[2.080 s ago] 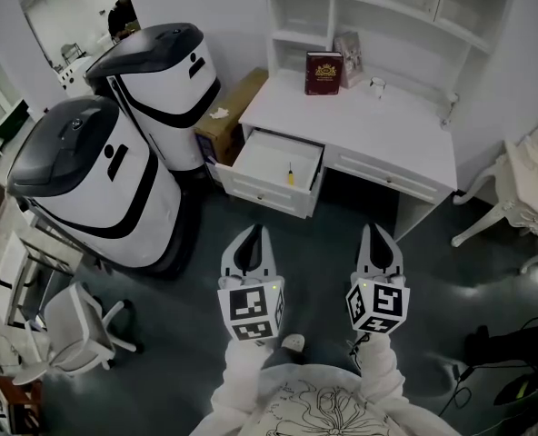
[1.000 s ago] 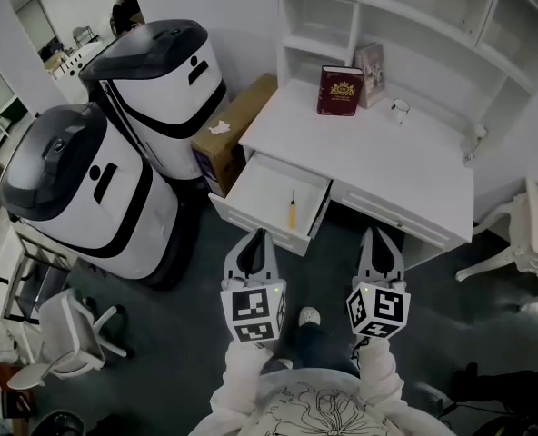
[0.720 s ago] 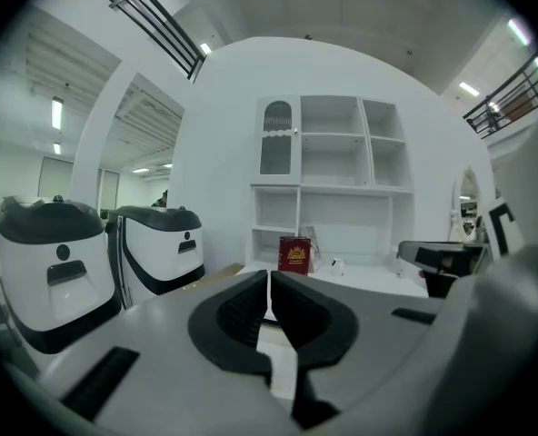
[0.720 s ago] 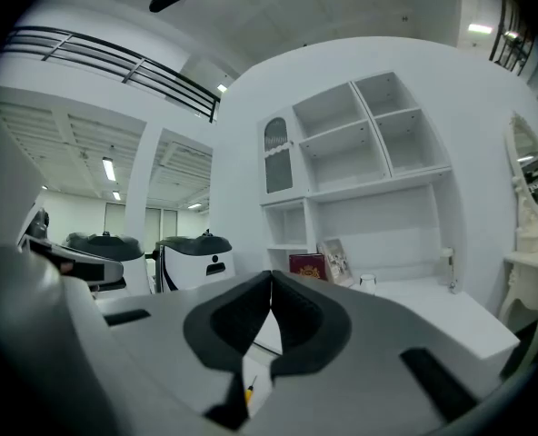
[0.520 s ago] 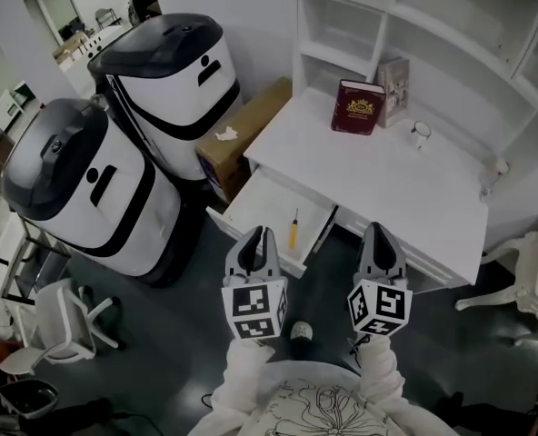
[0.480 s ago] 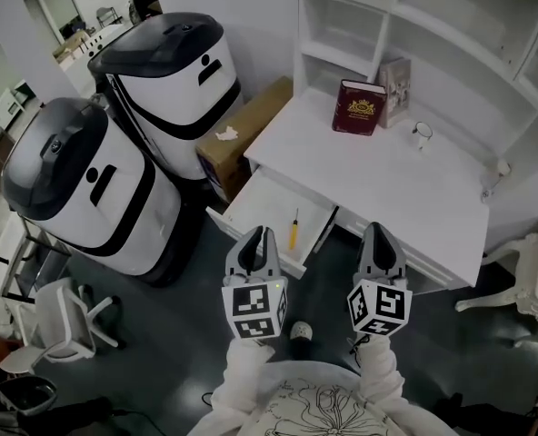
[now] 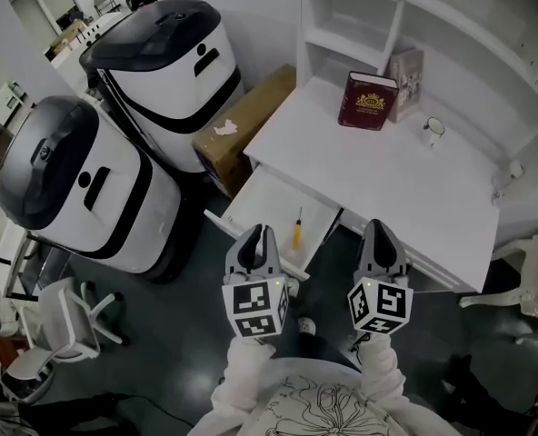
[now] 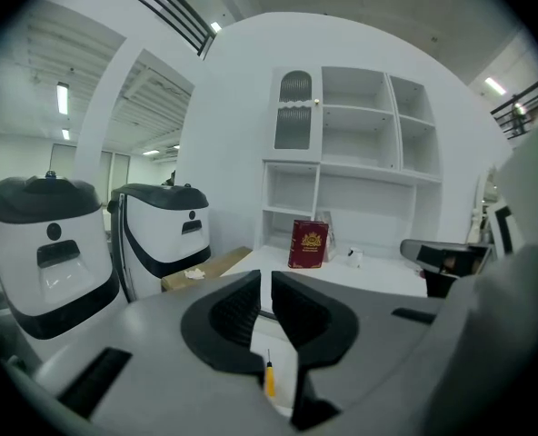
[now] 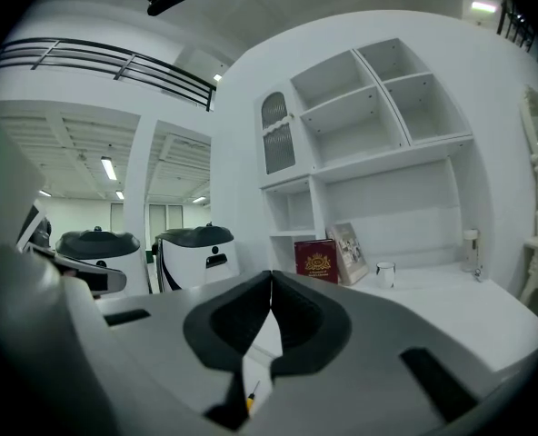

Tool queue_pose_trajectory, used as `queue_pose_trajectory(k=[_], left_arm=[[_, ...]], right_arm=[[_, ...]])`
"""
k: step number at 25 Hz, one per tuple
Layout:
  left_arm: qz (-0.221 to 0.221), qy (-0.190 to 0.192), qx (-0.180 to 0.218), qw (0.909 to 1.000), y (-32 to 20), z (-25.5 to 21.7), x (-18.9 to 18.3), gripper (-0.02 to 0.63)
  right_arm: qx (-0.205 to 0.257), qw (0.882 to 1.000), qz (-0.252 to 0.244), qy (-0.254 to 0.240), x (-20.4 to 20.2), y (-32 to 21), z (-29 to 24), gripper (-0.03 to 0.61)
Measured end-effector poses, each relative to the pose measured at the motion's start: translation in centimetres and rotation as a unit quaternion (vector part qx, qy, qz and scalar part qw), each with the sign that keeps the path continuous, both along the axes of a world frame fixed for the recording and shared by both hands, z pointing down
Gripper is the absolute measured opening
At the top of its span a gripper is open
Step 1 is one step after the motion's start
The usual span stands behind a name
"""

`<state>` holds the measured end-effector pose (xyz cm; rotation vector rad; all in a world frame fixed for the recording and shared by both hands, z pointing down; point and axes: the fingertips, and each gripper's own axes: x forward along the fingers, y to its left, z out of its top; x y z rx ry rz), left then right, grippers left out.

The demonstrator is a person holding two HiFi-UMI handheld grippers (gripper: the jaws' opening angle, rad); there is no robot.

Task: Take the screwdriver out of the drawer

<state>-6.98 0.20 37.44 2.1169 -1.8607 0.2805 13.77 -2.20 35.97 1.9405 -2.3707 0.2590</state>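
Glossy white and black plastic shells cover two rounded, bin-shaped machines (image 7: 78,184) filling the nine to eleven o'clock side of the head view. A brown cardboard box (image 7: 246,121) is wedged between the farther machine and a white painted desk (image 7: 387,184) with open shelving above it. The desk's left drawer (image 7: 255,198), a shallow white tray, stands pulled out. The left gripper (image 7: 255,232) hangs at its front edge, grey ribbed jaws drawn together with only a thin slit between them and nothing in it. The screwdriver (image 7: 297,232), a thin metal shaft on a yellow handle, lies flat on the drawer floor near its right wall, at about three o'clock from the left gripper's tips, apart from both tools. The right gripper (image 7: 379,232), at about four o'clock of the drawer and over the dark floor, has its jaws met at the tips, empty. On the desktop at one o'clock, a maroon hardback book (image 7: 367,101) with a gold crest stands upright, and a small white mug (image 7: 433,132) sits farther right.
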Motion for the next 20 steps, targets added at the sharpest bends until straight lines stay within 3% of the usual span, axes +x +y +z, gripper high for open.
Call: queue_pose_trajectory(k=[11, 20], left_arm=[[0.043, 0.016, -0.044, 0.9980, -8.3, 3.2, 0.3, 0.065], [0.085, 0.028, -0.102, 0.9908, -13.4, 7.5, 0.8, 0.101]], right_arm=[[-0.015, 1.000, 0.025, 0.011, -0.9, -7.2, 1.2, 0.003], [-0.037, 0.997, 0.062, 0.013, -0.3, -12.3, 3.3, 0.003]])
